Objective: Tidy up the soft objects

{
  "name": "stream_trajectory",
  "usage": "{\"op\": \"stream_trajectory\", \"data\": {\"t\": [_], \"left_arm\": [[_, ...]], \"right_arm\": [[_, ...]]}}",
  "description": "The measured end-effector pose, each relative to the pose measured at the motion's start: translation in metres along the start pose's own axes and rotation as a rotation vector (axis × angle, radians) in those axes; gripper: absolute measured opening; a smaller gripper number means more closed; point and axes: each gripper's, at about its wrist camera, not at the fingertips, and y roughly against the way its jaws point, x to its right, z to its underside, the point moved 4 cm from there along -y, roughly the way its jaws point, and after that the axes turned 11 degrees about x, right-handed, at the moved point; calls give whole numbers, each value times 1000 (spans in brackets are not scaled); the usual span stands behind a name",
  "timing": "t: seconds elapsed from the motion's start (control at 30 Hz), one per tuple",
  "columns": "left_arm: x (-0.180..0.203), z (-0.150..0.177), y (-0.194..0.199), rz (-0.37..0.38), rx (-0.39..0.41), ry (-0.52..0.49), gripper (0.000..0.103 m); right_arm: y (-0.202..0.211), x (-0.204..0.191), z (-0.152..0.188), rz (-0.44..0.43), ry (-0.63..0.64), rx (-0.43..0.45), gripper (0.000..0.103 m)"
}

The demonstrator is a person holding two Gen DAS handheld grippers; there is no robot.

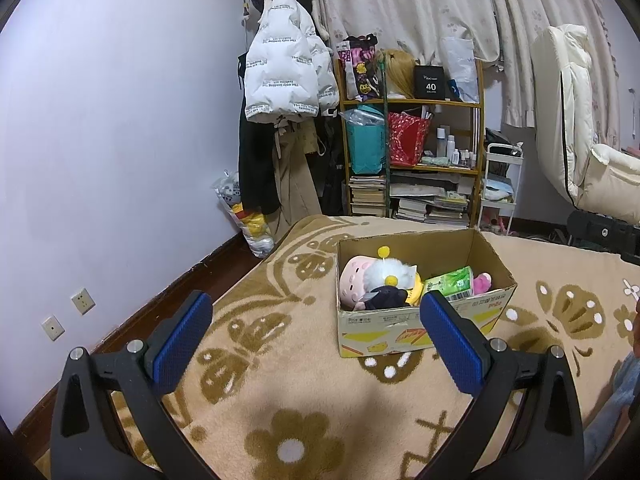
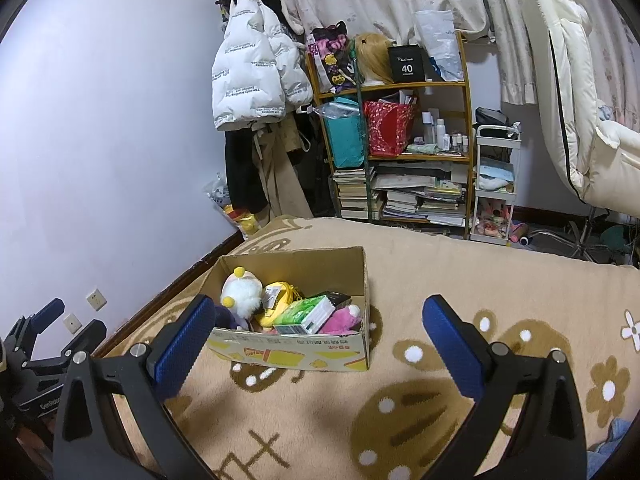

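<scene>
We hold both grippers spread wide, nothing pinched. Cardboard box (image 1: 424, 312) w/ soft toys sits on the blanket (image 1: 280, 360), ahead & slightly right of left gripper (image 1: 316, 344), ahead-left of right gripper (image 2: 320, 344). Left looks nearer, we reckon.

Bed w/ tan blanket, one box on it.
Blanket (image 2: 440, 280), brown flower/butterfly pattern, covers bed; open cardboard box (image 2: 296, 354) sits directly on it, left of centre, toward far edge, nr wall.

Soft toys (image 2: 244, 294) inside cardboard box (image 2: 296, 354) on blanket (image 2: 440, 280)
</scene>
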Motion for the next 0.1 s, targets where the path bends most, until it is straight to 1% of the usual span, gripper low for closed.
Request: {"op": "stream_trajectory", "data": {"t": [0.1], "left_arm": [[-1, 1, -1, 3, -5, 7, 103]], "right_arm": [[0, 0, 0, 2, -4, 0, 103]]}}
